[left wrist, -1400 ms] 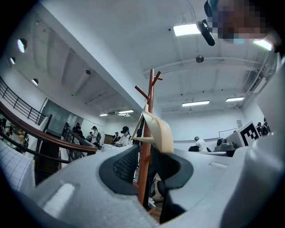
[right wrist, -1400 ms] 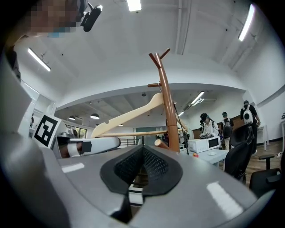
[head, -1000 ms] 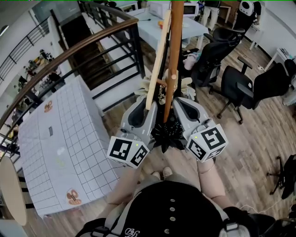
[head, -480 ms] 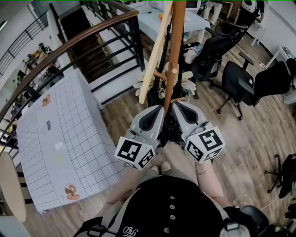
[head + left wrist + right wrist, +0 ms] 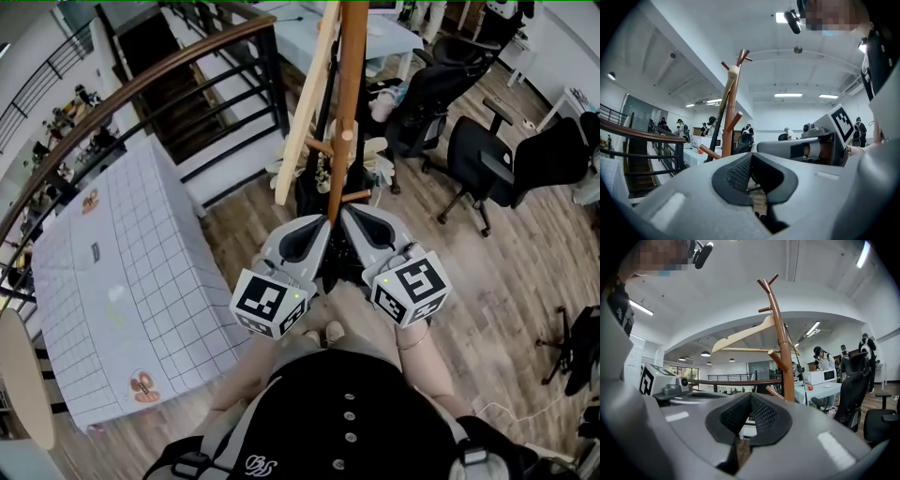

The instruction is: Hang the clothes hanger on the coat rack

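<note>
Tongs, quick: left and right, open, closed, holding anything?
Left tongs: closed, having just closed, nothing between them.
Right tongs: closed, empty.

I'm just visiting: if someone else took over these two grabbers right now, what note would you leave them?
The left gripper has just closed its jaws, on nothing; the right gripper is shut and empty.
Both flank the coat rack pole, below the clothes hanger.
The clothes hanger hangs near the rack's top, free of both grippers.
Done: hanging. Left: perhaps a check that it sits firm.
</note>
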Tool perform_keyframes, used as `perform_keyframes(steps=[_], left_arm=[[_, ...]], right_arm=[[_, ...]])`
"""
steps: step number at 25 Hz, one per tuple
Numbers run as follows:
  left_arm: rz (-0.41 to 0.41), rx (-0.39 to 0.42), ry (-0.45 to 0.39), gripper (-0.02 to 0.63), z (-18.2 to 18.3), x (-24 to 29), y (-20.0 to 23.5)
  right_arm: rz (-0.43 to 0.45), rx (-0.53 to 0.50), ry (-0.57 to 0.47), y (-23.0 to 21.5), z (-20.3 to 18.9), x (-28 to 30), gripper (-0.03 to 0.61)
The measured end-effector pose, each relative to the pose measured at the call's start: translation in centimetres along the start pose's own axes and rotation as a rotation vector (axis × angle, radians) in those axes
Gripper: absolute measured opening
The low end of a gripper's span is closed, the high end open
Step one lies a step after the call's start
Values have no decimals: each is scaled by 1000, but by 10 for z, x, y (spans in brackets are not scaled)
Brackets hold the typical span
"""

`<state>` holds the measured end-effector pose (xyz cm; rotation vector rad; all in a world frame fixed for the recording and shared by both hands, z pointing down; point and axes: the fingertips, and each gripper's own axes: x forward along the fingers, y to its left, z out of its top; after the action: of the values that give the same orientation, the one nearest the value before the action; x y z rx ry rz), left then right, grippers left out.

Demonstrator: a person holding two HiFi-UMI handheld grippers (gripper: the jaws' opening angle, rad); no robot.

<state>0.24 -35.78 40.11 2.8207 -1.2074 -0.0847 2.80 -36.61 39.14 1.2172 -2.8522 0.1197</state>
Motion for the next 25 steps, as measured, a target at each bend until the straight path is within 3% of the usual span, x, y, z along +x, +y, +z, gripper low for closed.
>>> perform_keyframes(steps=[5, 10, 25], left_arm=[[-13, -9, 10, -3, -1, 4, -5], [-8, 33, 14, -2, 6, 8, -2], [20, -4, 5, -2, 8, 7, 7]], right_arm=[[5, -3, 18, -1, -4, -4, -2], [14, -12, 19, -3, -3, -5, -2], [43, -40, 38, 2, -8, -4, -2]])
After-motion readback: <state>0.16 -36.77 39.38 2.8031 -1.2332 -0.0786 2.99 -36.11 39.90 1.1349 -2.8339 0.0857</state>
